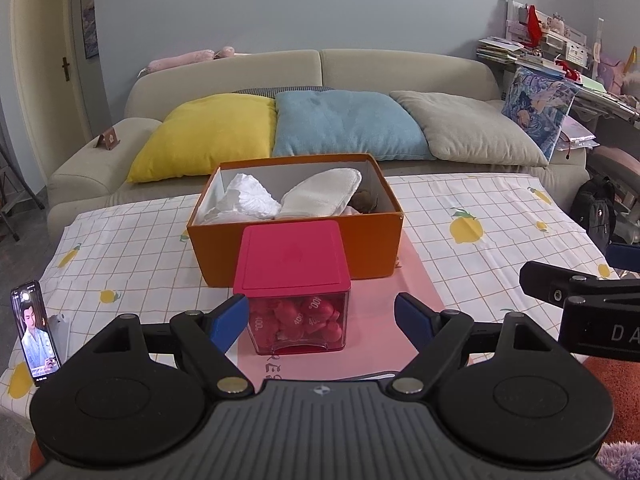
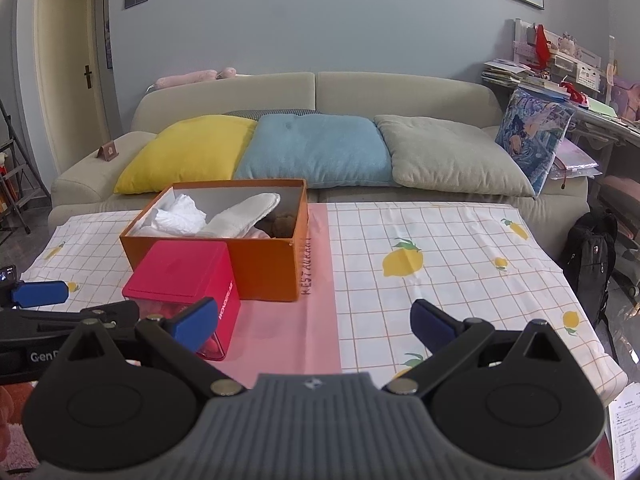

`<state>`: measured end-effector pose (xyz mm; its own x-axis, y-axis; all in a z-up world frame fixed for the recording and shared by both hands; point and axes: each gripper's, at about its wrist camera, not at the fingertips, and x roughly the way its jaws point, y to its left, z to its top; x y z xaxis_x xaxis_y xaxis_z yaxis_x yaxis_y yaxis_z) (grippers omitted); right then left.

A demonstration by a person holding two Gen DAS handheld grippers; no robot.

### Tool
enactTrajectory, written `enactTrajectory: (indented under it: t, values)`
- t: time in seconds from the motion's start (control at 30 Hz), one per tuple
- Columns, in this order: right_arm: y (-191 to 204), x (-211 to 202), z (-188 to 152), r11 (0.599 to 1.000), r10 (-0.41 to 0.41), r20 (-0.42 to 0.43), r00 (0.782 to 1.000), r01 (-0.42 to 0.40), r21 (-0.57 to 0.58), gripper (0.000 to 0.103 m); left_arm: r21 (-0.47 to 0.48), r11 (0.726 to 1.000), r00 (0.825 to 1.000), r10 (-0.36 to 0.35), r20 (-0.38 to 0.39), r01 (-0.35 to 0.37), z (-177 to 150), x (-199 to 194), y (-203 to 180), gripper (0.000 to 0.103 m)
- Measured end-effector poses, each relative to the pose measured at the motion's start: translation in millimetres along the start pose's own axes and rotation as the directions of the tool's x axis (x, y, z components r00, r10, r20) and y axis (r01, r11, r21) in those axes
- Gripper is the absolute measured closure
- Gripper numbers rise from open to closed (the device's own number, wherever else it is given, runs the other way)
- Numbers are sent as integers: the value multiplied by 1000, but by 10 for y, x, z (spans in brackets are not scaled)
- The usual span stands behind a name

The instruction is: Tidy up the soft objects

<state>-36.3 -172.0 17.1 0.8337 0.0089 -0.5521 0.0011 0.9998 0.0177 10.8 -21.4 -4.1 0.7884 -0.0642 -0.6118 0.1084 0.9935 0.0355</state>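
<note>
Both tools are wide apart and hold nothing. The left tool (image 1: 322, 318) sits around the red tub (image 1: 294, 280) mid-frame; a bump could tip it.

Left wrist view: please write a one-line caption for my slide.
Open left tongs face a pink-lidded clear box before an orange box holding white cloths.

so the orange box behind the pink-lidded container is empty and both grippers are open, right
Not quite: the orange box is not empty. The left wrist view shows white cloths and a brown soft thing inside it. It does sit behind the pink-lidded container, and the left gripper and right gripper are open.
</note>
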Motion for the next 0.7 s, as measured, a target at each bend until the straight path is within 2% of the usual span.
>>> enactTrajectory:
  t: [0.7]
  values:
    - [-9,-12,19,1000,-17,11,1000,17,4,3,15,1000,999,8,47,-9,37,-55,13,6]
